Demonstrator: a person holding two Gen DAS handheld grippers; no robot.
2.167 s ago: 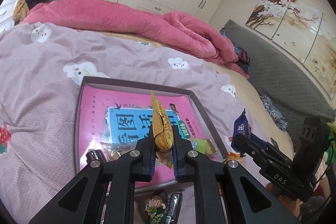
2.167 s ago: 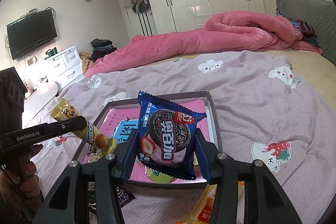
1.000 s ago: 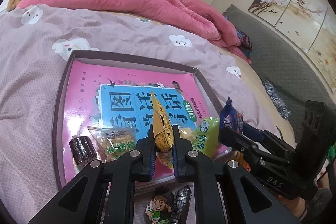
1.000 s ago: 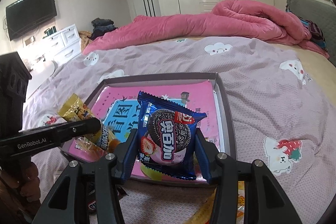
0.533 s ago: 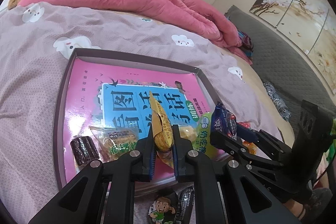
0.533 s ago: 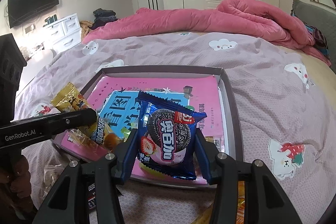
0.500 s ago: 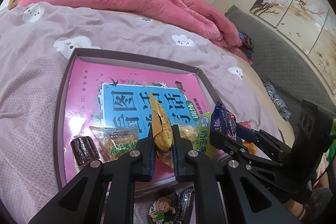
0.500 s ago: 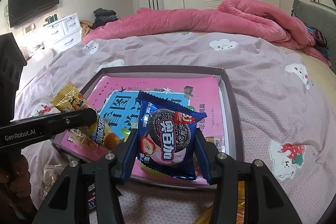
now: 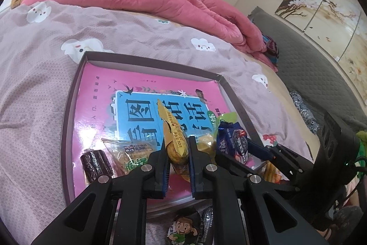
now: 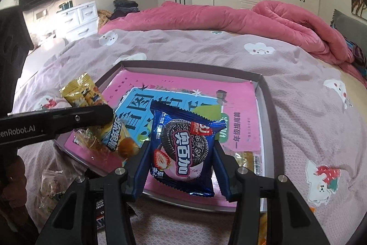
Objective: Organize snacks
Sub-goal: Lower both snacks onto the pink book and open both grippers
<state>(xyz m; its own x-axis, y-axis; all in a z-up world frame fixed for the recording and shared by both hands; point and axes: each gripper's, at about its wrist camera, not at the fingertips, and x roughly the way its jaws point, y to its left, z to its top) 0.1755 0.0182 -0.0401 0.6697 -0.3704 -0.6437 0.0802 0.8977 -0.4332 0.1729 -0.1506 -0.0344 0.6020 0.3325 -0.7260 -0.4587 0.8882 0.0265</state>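
Note:
A shallow box [image 9: 73, 88] with a pink and blue lining lies on the bed; it also shows in the right wrist view [image 10: 268, 102]. My left gripper [image 9: 176, 153] is shut on a yellow snack packet [image 9: 172, 130], held upright over the box's near edge; the packet also shows in the right wrist view [image 10: 84, 91]. My right gripper [image 10: 181, 148] is shut on a blue Oreo packet [image 10: 183, 141] over the box's near right part, and the packet shows in the left wrist view [image 9: 231, 141]. A brown bar [image 9: 94, 164], a clear packet [image 9: 130, 153] and a green packet [image 10: 208, 110] lie in the box.
Loose snack packets lie on the purple bedspread in front of the box, one with a cartoon face [image 9: 183, 231] and an orange one [image 9: 273, 171]. A pink quilt [image 10: 229, 17] is heaped at the back. White wardrobes and a drawer unit [image 10: 78, 20] stand behind.
Both grippers have moved forward over the box and a little lower, each keeping its packet. The two grippers are closer together.

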